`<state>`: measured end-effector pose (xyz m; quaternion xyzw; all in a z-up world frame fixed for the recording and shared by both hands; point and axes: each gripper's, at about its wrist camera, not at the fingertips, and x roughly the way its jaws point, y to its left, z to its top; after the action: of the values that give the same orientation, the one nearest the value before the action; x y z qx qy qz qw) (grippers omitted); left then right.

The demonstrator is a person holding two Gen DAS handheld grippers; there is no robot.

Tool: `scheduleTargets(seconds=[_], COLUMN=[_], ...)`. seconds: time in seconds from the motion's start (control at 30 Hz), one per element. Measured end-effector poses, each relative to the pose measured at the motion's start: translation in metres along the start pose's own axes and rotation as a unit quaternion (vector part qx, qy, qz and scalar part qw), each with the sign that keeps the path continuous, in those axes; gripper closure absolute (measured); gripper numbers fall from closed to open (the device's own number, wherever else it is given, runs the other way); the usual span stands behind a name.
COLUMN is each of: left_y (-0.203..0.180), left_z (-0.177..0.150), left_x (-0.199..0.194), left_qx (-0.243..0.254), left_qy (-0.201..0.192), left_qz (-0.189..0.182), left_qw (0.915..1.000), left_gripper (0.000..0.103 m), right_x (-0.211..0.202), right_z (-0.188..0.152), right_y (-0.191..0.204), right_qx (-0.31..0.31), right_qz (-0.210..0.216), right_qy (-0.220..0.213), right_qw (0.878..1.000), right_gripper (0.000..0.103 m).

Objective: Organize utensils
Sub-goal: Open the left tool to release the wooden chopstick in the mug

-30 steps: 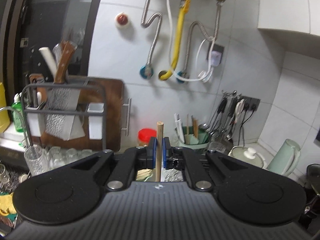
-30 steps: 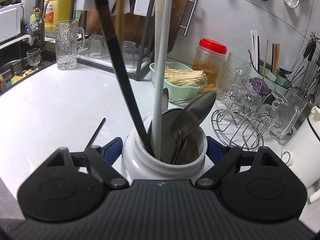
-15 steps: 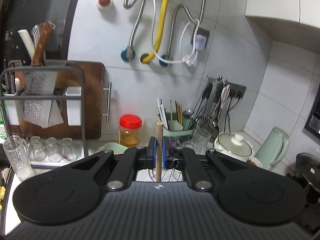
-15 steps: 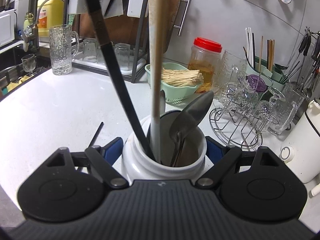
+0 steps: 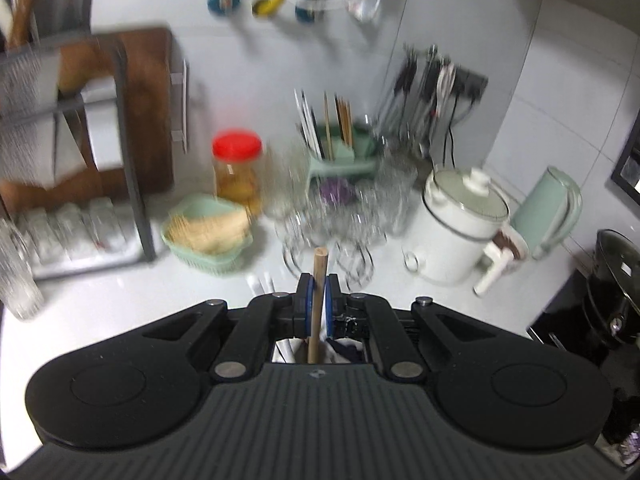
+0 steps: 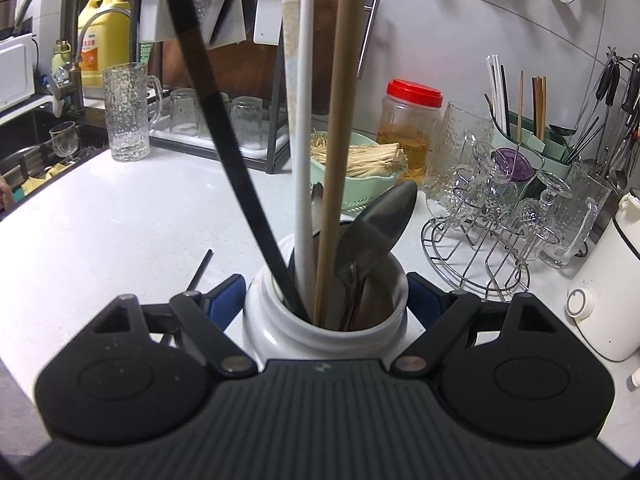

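My left gripper [image 5: 317,300] is shut on a wooden chopstick [image 5: 319,280], which stands upright between the blue pads. In the right wrist view that wooden chopstick [image 6: 338,120] runs down into a white jar [image 6: 280,332]. The jar also holds a black chopstick [image 6: 224,140], a white chopstick [image 6: 304,140] and a metal spoon [image 6: 376,220]. My right gripper [image 6: 326,292] straddles the jar, its jaws closing, and the blue pads [image 6: 230,292] meet the jar's sides. One more black chopstick [image 6: 202,268] lies on the white counter left of the jar.
Behind the jar are a green basket of sticks [image 6: 360,176], a red-lidded jar [image 6: 408,128], a wire rack of glasses [image 6: 492,224] and a green utensil caddy [image 6: 532,140]. A dish rack [image 6: 224,136] and sink [image 6: 36,160] lie left. A white cooker [image 5: 460,220] stands right.
The left wrist view has tipped down from the wall to the counter. The wooden chopstick has come down into the jar beside the white one. The right jaws have drawn in against the jar.
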<state>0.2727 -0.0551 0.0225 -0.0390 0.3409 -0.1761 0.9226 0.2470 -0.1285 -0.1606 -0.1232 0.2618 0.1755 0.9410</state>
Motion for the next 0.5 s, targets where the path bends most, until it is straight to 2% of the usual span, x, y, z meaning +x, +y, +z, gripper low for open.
scheduleTargets(seconds=[0.17,0.23,0.3,0.5], left_y=[-0.003,-0.005,-0.005,-0.008], left_z=[0.003,0.004,0.004,0.008], left_x=[0.016,0.021,0.025,0.033], left_qx=[0.009,0.012,0.011,0.011], left_qy=[0.046,0.066,0.082,0.111], left_qz=[-0.005,-0.005,-0.006,-0.013], left_qw=[0.9989,0.9977,0.9965,0.9937], left_gripper=[0.096,0.096,0.096,0.096], right_x=[-0.002,-0.004,-0.006,-0.008], right_z=[0.001,0.000,-0.001,-0.003], right_y=[0.000,-0.002,-0.005,-0.010], right_qx=[0.005,0.015,0.025,0.050], right_qz=[0.000,0.001,0.005,0.021], right_qy=[0.003,0.006,0.007,0.020], right_qw=[1.000,1.000,1.000,0.998], right_gripper=[0.016,0.005,0.000,0.000])
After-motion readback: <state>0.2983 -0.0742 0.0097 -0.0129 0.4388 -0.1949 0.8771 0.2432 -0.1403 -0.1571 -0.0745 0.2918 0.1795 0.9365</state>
